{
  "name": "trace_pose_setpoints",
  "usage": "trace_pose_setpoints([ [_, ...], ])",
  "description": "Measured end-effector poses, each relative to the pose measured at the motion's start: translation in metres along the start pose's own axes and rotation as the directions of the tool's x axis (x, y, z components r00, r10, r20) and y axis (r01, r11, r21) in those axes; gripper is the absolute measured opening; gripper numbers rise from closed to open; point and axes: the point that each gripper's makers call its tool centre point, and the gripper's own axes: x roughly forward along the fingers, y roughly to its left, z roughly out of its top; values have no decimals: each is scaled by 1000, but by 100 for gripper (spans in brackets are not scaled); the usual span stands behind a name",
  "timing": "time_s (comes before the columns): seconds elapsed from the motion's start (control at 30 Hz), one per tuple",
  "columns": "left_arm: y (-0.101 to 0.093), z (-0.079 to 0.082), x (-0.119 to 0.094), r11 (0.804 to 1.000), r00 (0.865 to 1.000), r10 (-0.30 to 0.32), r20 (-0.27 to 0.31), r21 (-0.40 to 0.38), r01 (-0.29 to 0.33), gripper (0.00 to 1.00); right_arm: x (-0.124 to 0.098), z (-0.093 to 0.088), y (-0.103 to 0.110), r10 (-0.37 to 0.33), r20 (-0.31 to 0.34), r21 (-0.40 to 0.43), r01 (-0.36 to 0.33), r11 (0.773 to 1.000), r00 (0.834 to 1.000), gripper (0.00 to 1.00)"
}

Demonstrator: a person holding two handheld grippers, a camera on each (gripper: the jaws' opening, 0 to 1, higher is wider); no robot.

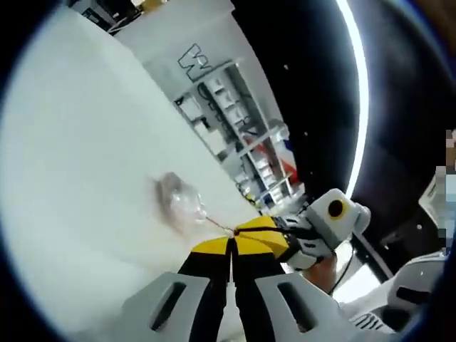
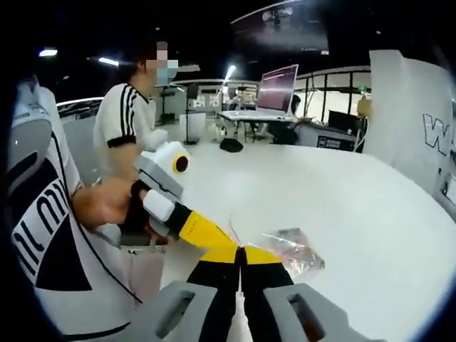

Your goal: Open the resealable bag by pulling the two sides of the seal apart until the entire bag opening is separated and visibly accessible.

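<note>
Both views look close along their own jaws from 6 o'clock, facing opposite ways across the white table (image 1: 85,164). They share the clear bag (image 1: 182,203) (image 2: 288,249) at centre.

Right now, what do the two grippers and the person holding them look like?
Both grippers have grey slotted bases and black fingers with yellow tips. In the right gripper view, the left gripper has a white and grey body with a yellow-ringed lens. In the left gripper view, the right gripper looks the same, with a black cable behind it. The person's shirt is white with black lettering.
</note>
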Motion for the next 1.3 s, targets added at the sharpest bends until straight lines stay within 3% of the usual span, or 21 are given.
trace_pose_setpoints([
  [0.1, -1, -1, 1, 1000, 1000, 6, -2, 5, -6, 1, 0, 3, 0, -49, -1, -76, 49, 996, 999, 0],
  [0.23, -3, -2, 0, 1000, 1000, 13, -8, 7, -13, 0, 0, 5, 0, -84, 0, -117, 84, 990, 996, 0],
  [0.3, 2, -5, 0, 999, 999, 31, -17, 19, -31, 0, -6, 9, -14, -168, 5, -172, 167, 971, 986, 0],
  [0.4, 1, -4, -1, 1000, 1000, 16, -9, -13, -16, 1, -8, 13, -11, -146, 15, -154, 147, 977, 989, 0],
  [0.47, -8, 1, 2, 998, 999, -31, 27, -54, 33, 1, -8, 13, -11, -147, 13, -151, 147, 977, 989, 0],
  [0.6, -11, 15, 1, 994, 994, -48, 100, -91, 57, 3, -6, 13, -8, -141, 15, -147, 141, 979, 990, 0],
  [0.67, -10, 16, 3, 992, 994, -52, 99, -113, 63, 8, -6, 12, -8, -140, 17, -142, 141, 980, 990, 0],
  [0.8, -14, 15, 8, 980, 992, -78, 101, -176, 95, 9, -6, 14, -8, -139, 24, -143, 141, 980, 990, 0],
  [1.13, -16, 8, 15, 958, 990, -101, 95, -260, 122, 4, -7, 14, -7, -130, 29, -149, 133, 980, 991, 0],
  [1.3, -18, 8, 12, 959, 991, -104, 81, -256, 122, 2, -6, 12, -7, -122, 25, -144, 124, 982, 992, 0],
])
